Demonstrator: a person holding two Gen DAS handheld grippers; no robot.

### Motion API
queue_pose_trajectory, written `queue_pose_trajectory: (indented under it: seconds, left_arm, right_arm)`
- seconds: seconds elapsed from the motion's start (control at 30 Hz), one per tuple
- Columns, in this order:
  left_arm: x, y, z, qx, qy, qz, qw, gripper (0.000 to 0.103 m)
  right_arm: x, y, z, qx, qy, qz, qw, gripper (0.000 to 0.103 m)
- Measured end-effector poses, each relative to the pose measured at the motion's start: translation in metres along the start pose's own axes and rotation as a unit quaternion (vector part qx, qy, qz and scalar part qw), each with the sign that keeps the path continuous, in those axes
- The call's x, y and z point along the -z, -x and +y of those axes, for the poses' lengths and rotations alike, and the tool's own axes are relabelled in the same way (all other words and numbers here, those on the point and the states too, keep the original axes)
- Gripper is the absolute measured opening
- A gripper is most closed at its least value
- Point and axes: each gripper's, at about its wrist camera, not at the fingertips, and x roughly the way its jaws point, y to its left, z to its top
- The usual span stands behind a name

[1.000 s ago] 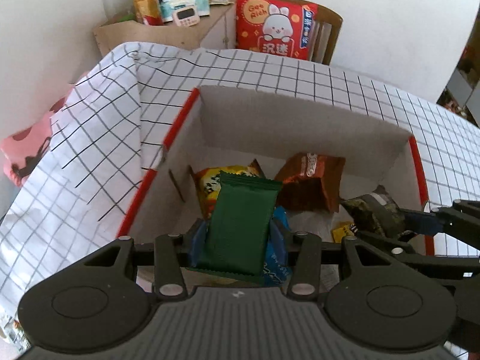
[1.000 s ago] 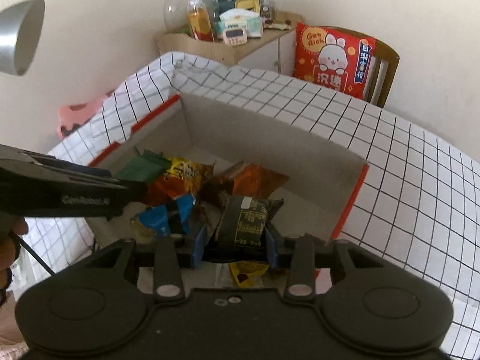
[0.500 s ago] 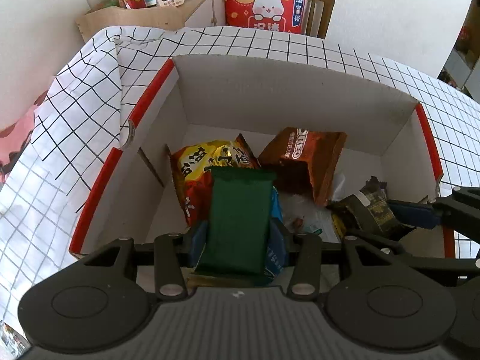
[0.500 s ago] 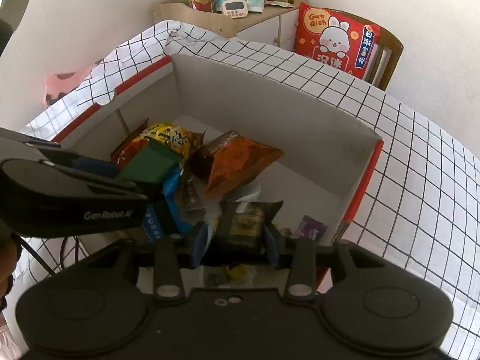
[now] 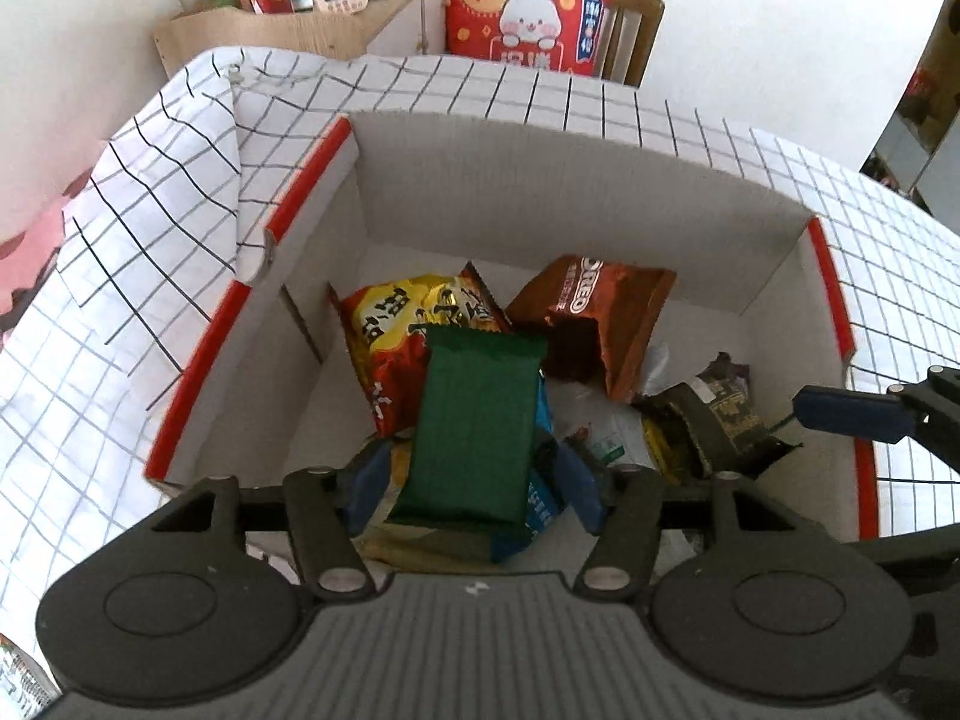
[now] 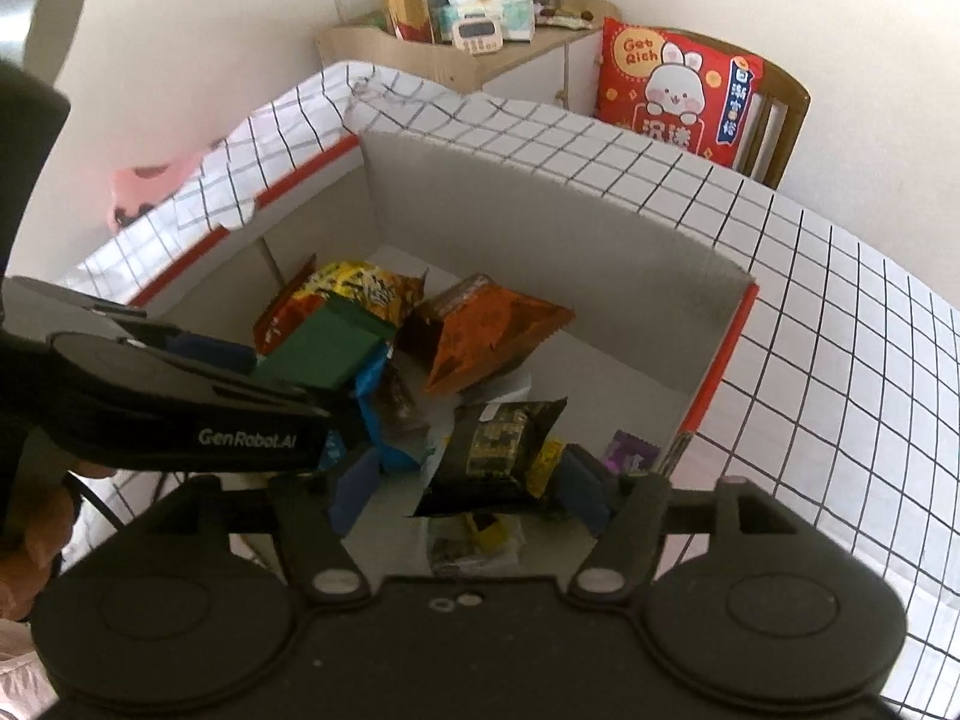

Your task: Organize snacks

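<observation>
Snacks lie heaped in a white corrugated cardboard box (image 5: 576, 192) with red-taped rims, set on a black-on-white grid tablecloth (image 5: 120, 312). The left gripper (image 5: 474, 480) has its blue fingers opening, with gaps on both sides of a flat, matte dark green packet (image 5: 474, 426) that lies between them on the pile. The right gripper (image 6: 468, 486) is opening too; a crinkled black packet with gold print (image 6: 498, 450) sits between its fingers, untouched on the left side. Farther in lie a glossy yellow-and-red bag (image 5: 408, 330) and a brown foil Oreo pouch (image 5: 600, 312), torn open. A blue wrapper (image 5: 540, 510) pokes out under the green packet. Only the right wrist view shows a small purple wrapper (image 6: 630, 453) at the box's right wall and a hand (image 6: 36, 540) on the left gripper's handle. Both views show a red rabbit-print cushion (image 5: 528, 18) on a far wooden chair
</observation>
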Motion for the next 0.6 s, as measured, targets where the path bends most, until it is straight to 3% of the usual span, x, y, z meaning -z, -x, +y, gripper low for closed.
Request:
queue_pose_trajectory:
  seconds: [0.43, 0.6]
  left_arm:
    - [0.014, 0.059, -0.001, -0.008, -0.007, -0.066, 0.9977, 0.071]
    - [0.021, 0.079, -0.004, -0.001, -0.007, -0.088, 0.9961, 0.077]
  right_arm:
    - [0.007, 0.058, 0.001, -0.021, 0.001, -0.076, 0.997, 0.094]
    - [0.01, 0.079, -0.005, -0.027, -0.01, -0.096, 0.995, 0.096]
